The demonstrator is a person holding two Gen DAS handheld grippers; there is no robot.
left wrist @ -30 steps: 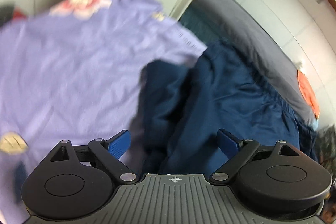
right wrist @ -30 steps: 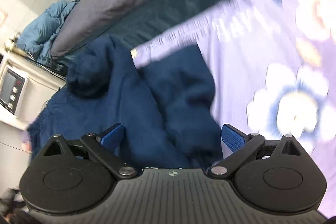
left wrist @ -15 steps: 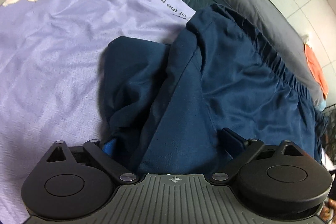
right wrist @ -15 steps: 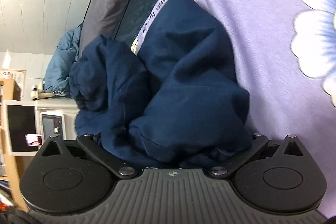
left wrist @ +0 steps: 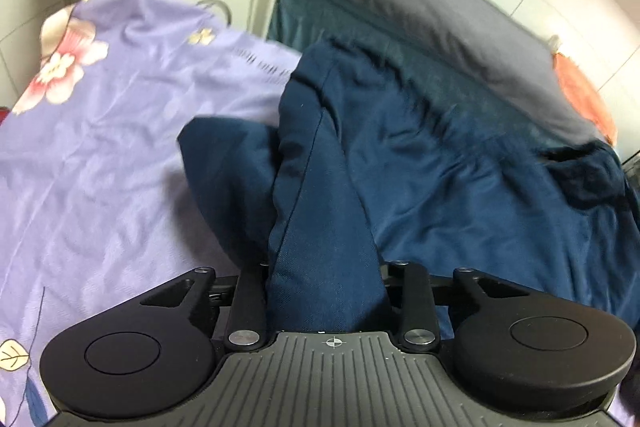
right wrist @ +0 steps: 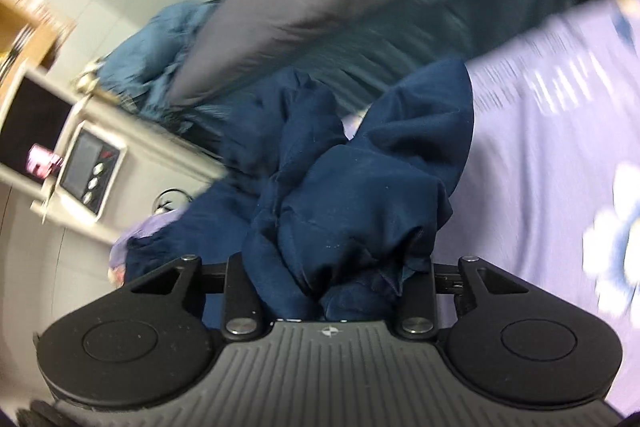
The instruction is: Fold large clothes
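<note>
A large navy blue garment (left wrist: 420,163) lies crumpled on a lilac flowered bedsheet (left wrist: 100,155). My left gripper (left wrist: 326,279) is shut on a fold of the garment, and the cloth rises taut from between the jaws. In the right wrist view the same navy garment (right wrist: 360,195) is bunched up, and my right gripper (right wrist: 332,279) is shut on that bunch. The fingertips of both grippers are hidden by cloth. The lilac sheet (right wrist: 540,155) fills the right of that view.
A grey pillow or bolster (left wrist: 440,23) lies along the far side over a teal cover (left wrist: 344,23). A cream bed frame with a control panel (right wrist: 88,171) stands at the head. A blue quilt (right wrist: 160,51) is heaped by the wall. An orange cloth (left wrist: 584,91) lies far right.
Both grippers have closed on the navy garment and lifted it off the sheet. One second ago both were open above the cloth.
</note>
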